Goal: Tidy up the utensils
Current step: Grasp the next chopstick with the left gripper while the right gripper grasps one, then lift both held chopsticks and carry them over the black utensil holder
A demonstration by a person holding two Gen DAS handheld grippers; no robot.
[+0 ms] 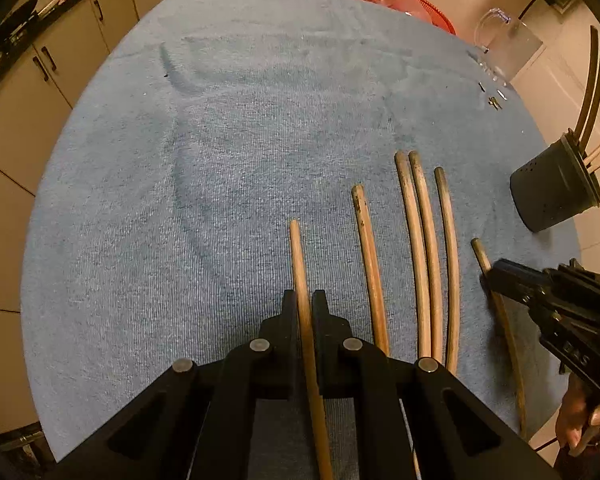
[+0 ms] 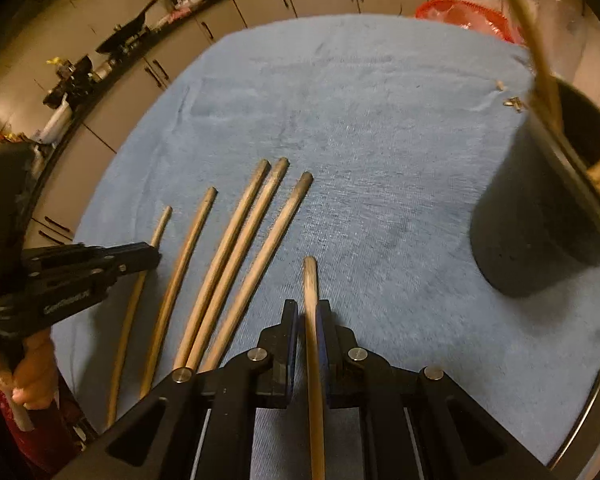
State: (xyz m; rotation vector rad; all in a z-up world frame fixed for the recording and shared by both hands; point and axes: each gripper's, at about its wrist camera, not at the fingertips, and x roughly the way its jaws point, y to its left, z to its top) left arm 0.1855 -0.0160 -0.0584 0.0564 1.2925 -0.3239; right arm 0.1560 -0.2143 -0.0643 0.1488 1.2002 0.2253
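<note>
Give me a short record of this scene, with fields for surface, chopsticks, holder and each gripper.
surface: blue towel
loose chopsticks: six on the towel, roughly side by side
left gripper: fingers around the leftmost chopstick
right gripper: fingers around the rightmost chopstick
holder: dark utensil holder at the right, some chopsticks inside

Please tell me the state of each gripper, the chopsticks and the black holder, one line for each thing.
Left gripper: shut on the leftmost chopstick, which lies on the blue towel.
Right gripper: shut on the rightmost chopstick, also on the towel.
Four middle chopsticks: lying flat, untouched, two of them side by side.
Black holder: upright, already with several chopsticks inside.
Red basket: beyond the towel's far edge, contents unclear.
</note>
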